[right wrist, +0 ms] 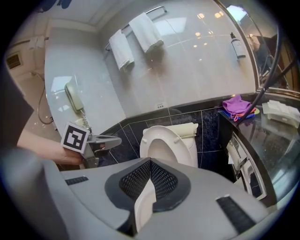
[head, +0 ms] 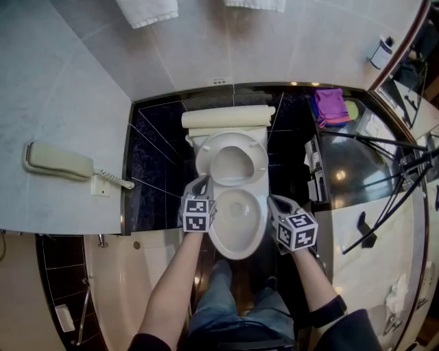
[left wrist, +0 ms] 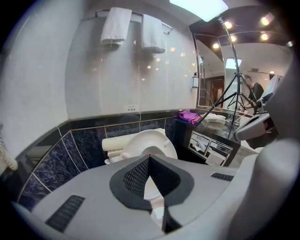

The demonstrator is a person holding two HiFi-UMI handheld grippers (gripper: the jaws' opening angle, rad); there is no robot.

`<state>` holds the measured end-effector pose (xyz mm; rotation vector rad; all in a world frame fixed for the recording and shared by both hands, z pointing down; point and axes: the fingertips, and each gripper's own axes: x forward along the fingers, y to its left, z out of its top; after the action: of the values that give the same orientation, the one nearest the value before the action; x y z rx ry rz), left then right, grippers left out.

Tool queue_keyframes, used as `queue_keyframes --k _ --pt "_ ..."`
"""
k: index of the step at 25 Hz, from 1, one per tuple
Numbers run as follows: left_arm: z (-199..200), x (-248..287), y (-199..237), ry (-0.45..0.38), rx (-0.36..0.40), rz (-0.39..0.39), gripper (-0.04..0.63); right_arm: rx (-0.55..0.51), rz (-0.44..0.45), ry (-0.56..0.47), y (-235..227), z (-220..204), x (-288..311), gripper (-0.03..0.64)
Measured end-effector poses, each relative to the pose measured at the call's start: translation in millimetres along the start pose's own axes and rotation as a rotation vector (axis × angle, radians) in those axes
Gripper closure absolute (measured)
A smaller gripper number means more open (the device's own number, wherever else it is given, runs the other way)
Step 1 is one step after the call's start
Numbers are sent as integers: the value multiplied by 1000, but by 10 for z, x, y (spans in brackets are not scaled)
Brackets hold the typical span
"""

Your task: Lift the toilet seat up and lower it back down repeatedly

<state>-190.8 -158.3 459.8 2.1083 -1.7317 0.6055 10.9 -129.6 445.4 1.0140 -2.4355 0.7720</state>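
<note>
The white toilet seat (head: 206,162) stands raised, leaning back toward the cream tank (head: 226,117), and the bowl (head: 236,241) below it is uncovered. In the left gripper view the seat (left wrist: 146,138) rises just past the jaw tips; in the right gripper view the seat (right wrist: 162,131) is farther ahead. My left gripper (head: 204,180) hovers at the bowl's left rim and my right gripper (head: 271,199) at its right rim. Both are shut, and neither holds anything. My left gripper (left wrist: 149,158) and right gripper (right wrist: 150,161) show jaws meeting at the tips.
A wall phone (head: 58,163) hangs on the left. Towels (head: 146,10) hang above the tank. Right of the toilet stand a paper holder (head: 314,171), a glossy counter with a purple cloth (head: 330,106), and black tripod legs (head: 384,144). The person's legs are in front of the bowl.
</note>
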Motion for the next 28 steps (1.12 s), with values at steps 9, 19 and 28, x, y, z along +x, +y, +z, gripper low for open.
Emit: queue_keyframes --k 9,19,28 --pt "287 -1449 -120 -79 -11 80 595 -138 -59 0 71 122 -817 606" --pt "271 -2408 -379 -102 -32 107 595 -224 -86 -2 50 29 -1426 604" --pt "-116 -2741 -647 -80 -67 98 595 -231 -123 -14 67 -111 -1860 604"
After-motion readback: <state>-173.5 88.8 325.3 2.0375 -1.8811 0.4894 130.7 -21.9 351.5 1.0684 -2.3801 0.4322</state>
